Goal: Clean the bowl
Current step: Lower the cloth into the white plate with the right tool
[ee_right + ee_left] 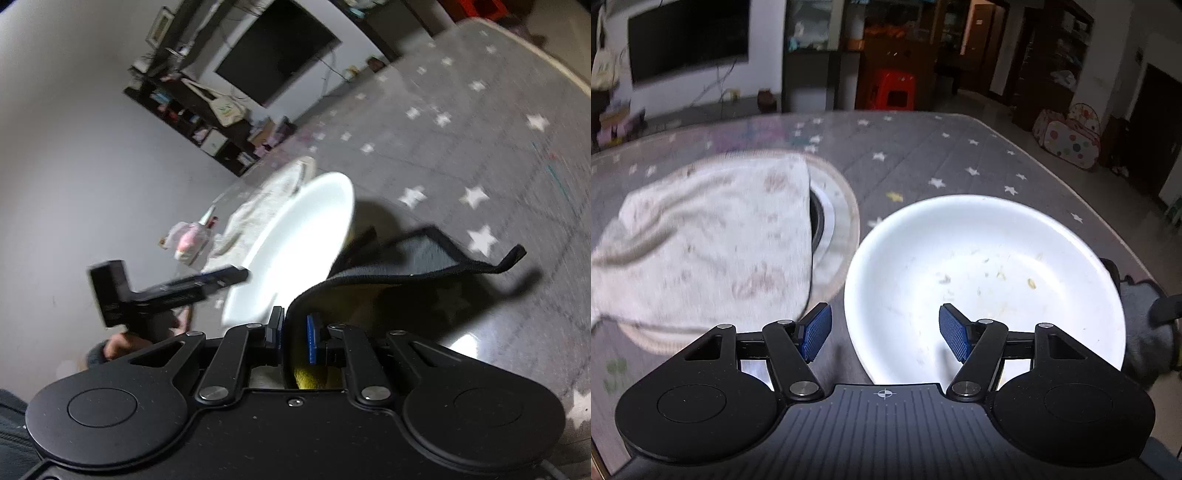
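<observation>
A white bowl (986, 288) with small food scraps inside sits on the grey star-patterned table cover. My left gripper (884, 334) is open, its blue pads straddling the bowl's near left rim just above it. In the right wrist view the bowl (295, 240) is seen edge-on ahead. My right gripper (295, 339) is shut on a grey cloth with black edging and a yellow underside (417, 258), which hangs beside the bowl's right rim. The left gripper (173, 288) shows there at the left. The cloth also shows at the right edge of the left wrist view (1148, 321).
A stained white towel (709, 243) lies over a round mat and dark dish (827, 218) left of the bowl. A small pink plastic packet (192, 240) lies on the table beyond. The table edge (1071, 177) curves behind the bowl.
</observation>
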### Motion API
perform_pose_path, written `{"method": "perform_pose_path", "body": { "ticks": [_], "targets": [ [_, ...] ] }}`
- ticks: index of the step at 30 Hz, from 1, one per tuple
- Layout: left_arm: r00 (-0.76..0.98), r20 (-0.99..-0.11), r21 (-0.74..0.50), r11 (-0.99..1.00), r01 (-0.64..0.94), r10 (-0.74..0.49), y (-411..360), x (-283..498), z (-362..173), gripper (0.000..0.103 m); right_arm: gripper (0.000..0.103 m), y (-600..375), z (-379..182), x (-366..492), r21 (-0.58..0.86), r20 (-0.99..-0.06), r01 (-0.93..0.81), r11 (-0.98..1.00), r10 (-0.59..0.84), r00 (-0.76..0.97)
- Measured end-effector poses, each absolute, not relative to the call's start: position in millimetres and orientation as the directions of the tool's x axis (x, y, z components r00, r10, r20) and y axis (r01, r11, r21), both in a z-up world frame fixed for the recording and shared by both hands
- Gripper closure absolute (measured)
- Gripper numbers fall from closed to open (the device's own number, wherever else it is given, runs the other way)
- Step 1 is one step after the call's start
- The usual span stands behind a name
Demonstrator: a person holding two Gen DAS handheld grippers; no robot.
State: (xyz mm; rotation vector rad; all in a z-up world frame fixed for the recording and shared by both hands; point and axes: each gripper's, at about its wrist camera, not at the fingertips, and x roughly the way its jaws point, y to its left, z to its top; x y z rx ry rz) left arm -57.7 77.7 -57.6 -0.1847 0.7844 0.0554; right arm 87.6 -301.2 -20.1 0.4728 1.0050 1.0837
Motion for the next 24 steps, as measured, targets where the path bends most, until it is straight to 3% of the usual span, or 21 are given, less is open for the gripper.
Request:
{"method": "perform_pose_path", "body": {
  "ticks": [6, 8, 11, 24],
  "targets": [
    [0.689, -0.723, -0.171, 0.979, -0.115, -0.046, 77, -62, -67, 0.051, 0.089, -292, 1, 81, 0.727, -0.420, -0.552, 0.409, 0.900, 0.113],
    [0.673, -0.738, -0.184, 0.975, -0.124, -0.053, 76, -61, -72, 0.068, 0.089, -294, -2, 82, 0.724, -0.437, -0.539, 0.430, 0.891, 0.124],
    [0.666, -0.744, -0.200, 0.970, -0.135, -0.061, 76, -61, -77, 0.079, 0.089, -303, -7, 82, 0.734, -0.444, -0.505, 0.454, 0.884, 0.148],
    [0.683, -0.730, -0.180, 0.969, -0.167, -0.018, 81, -30, -78, 0.080, 0.089, -292, 17, 90, 0.732, -0.322, -0.576, 0.364, 0.930, 0.179]
  ]
}}
